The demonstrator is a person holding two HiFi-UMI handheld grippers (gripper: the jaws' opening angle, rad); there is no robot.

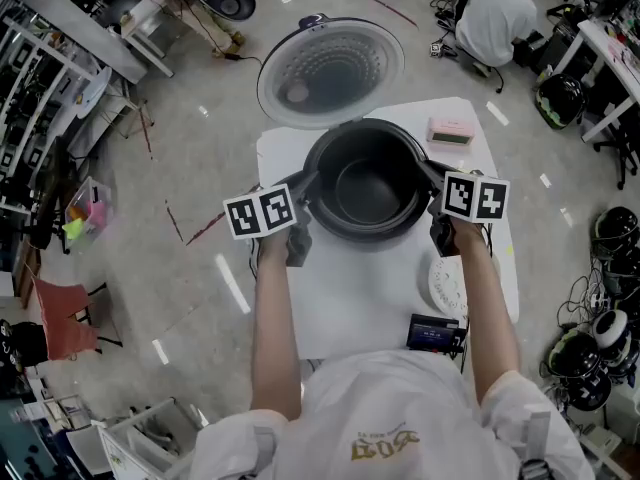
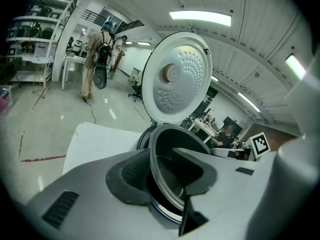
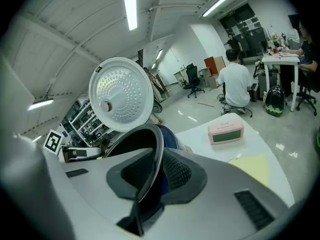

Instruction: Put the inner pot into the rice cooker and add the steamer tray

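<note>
The left gripper (image 2: 165, 176) has its jaws apart astride the pot (image 1: 366, 193) rim, with a gap on the inner side. The right gripper (image 3: 149, 179) straddles the opposite rim, jaws narrowly apart and, as I judge, not clamping. The pot sits down inside the cooker (image 1: 372, 236), whose lid (image 1: 330, 71) is tipped open behind. To finish well, spread both pairs and draw them straight outward together, so no pad drags the rim. The white round tray (image 1: 443, 288), I take it, lies on the table (image 1: 340, 298) by the right forearm.
</note>
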